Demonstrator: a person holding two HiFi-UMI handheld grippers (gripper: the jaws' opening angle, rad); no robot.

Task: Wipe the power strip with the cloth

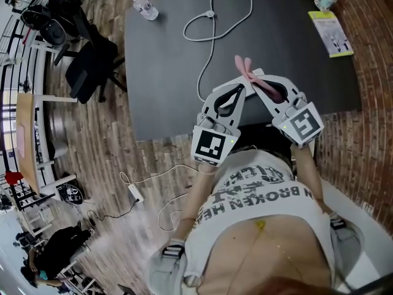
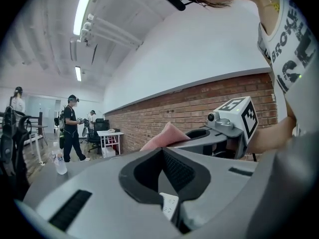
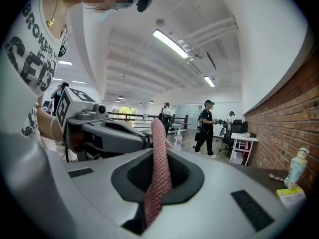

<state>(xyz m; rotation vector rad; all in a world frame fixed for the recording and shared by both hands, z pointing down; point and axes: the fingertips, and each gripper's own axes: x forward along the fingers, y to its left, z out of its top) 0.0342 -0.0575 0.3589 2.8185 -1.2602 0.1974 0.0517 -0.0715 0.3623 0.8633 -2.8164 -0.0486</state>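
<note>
**Risks before the wipe: a sliding strip and a thinly held cloth**

Trouble may come first from the white plastic power strip (image 2: 168,204) itself. It is light, and nothing appears to press on it. The left tongs (image 2: 162,151) are closed tip to tip with nothing between their pads, so I judge that they do not steady the strip. A firm stroke of the cloth could then push the strip along the smooth dark grey worktop (image 1: 166,72), perhaps toward the near edge just below both tongs.

The second risk is the grip on the pink textured cloth (image 3: 158,173). The right tongs (image 3: 159,133) are clamped on one narrow fold of it, and the rest stands free beyond the tips. If it is dragged with pressure, the fold may slip out, or the hard tips may scrape the sockets instead of the fabric.

The long white cable (image 1: 212,48) runs in loops beyond the left tongs and passes under them. A catch on it would pull the strip.

The strip shows only in the left gripper view, low in the hollow between the closed fingers, so it is beneath the left tongs and to the left of the right tongs. I cannot tell whether it touches them.
</note>
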